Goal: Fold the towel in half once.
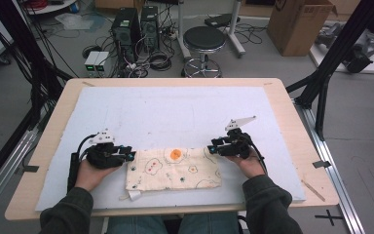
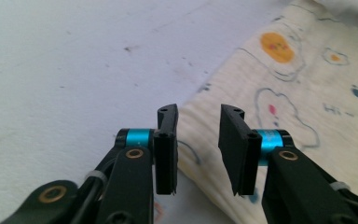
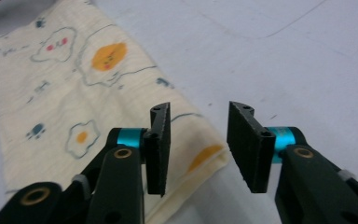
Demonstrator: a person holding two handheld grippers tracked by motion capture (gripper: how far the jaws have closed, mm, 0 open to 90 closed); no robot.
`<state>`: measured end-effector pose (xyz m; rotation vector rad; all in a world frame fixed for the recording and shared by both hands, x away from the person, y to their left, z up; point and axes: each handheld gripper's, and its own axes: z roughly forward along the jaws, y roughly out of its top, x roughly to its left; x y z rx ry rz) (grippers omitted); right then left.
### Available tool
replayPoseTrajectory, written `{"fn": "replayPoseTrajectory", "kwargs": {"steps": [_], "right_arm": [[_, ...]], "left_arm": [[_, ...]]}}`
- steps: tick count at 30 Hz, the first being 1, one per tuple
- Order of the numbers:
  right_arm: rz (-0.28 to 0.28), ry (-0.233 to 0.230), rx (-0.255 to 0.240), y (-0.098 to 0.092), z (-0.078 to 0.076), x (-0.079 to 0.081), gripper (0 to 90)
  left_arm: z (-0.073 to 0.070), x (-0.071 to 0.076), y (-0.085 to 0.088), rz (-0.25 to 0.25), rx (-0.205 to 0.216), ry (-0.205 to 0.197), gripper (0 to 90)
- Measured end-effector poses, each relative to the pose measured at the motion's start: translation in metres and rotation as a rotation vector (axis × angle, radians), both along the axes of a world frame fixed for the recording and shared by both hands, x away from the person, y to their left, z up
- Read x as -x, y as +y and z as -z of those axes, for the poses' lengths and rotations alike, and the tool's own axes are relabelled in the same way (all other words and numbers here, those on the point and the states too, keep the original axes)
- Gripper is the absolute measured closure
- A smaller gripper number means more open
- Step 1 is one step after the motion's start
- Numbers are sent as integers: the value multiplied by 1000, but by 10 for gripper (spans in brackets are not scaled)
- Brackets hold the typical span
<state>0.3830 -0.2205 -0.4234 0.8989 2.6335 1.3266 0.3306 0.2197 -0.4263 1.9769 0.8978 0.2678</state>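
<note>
Between tools, cloth (image 1: 174, 168) lengthwise left-right.

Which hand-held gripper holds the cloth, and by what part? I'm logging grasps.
Neither. The left hand-held gripper and right hand-held gripper are both open, poised at opposite ends of the cloth with nothing clamped.

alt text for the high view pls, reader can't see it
A person at a table holds the left hand-held gripper and right hand-held gripper, both open, at opposite ends of a folded cream cloth printed with fried eggs, lying on a white mat. Behind the table, a black stool stands on the floor.
</note>
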Motion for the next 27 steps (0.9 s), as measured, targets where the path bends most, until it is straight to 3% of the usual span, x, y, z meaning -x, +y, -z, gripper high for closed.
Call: {"fn": "replayPoseTrajectory", "kwargs": {"steps": [2, 4, 6, 9, 12, 14, 17, 23, 27], "right_arm": [[12, 29, -12, 1, 2, -7, 554], [15, 50, -18, 2, 5, -13, 538], [13, 74, -20, 4, 9, -17, 546], [-10, 100, 13, 7, 14, -19, 619], [-33, 118, 32, 8, 16, -19, 746], [-45, 109, 50, 9, 16, -18, 818], [-34, 102, 61, 6, 14, -18, 848], [-17, 90, 80, 3, 13, -16, 851], [-20, 89, 34, 1, 13, -14, 730]], "left_arm": [[0, -7, 0, -26, 13, -3, 624], [4, -15, 1, -49, 26, 24, 600], [10, -20, 1, -47, 32, 76, 592], [16, -23, -1, -25, 1, 108, 680], [16, -22, -1, 0, -22, 102, 818], [16, -22, -2, 0, -30, 99, 850], [15, -21, -2, -13, -44, 81, 862], [15, -20, -2, -21, -39, 76, 862], [11, -19, -1, -19, 5, 60, 800]]}}
